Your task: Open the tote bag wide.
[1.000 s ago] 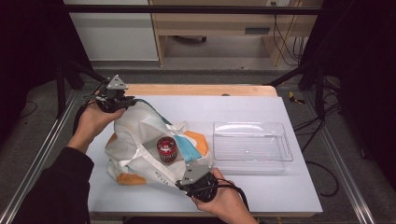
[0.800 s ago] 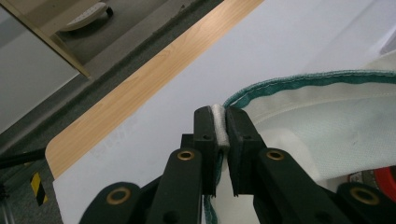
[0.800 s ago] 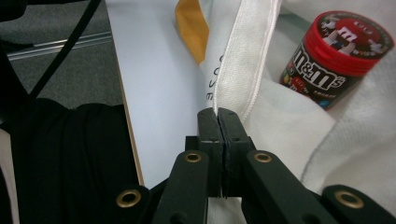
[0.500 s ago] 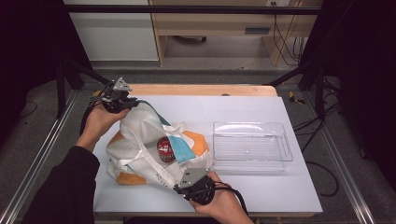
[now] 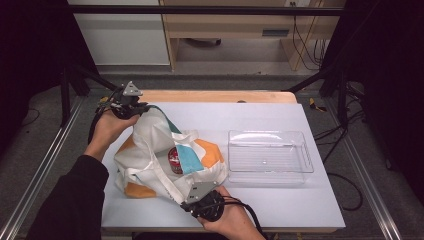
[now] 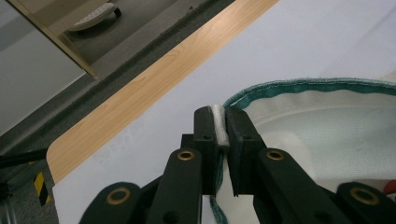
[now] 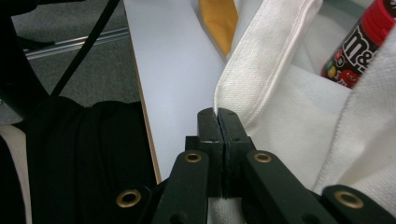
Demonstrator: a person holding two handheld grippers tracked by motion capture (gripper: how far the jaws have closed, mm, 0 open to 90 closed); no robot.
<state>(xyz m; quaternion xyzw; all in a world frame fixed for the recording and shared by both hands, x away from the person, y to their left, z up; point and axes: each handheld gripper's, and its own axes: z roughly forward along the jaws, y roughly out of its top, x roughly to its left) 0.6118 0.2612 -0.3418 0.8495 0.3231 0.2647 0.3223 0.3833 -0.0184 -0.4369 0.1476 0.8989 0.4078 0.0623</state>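
Tote bag (image 5: 165,160) rim — pinched between both grippers' fingers (image 6: 205,135).

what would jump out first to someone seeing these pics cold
The white tote bag with orange and teal patches, on the left half of the table, is pulled open between the left gripper at its far rim and the right gripper at its near edge, both clamped on the fabric. A red candy tube peeks from the opening. To the right sits an empty clear plastic tray.
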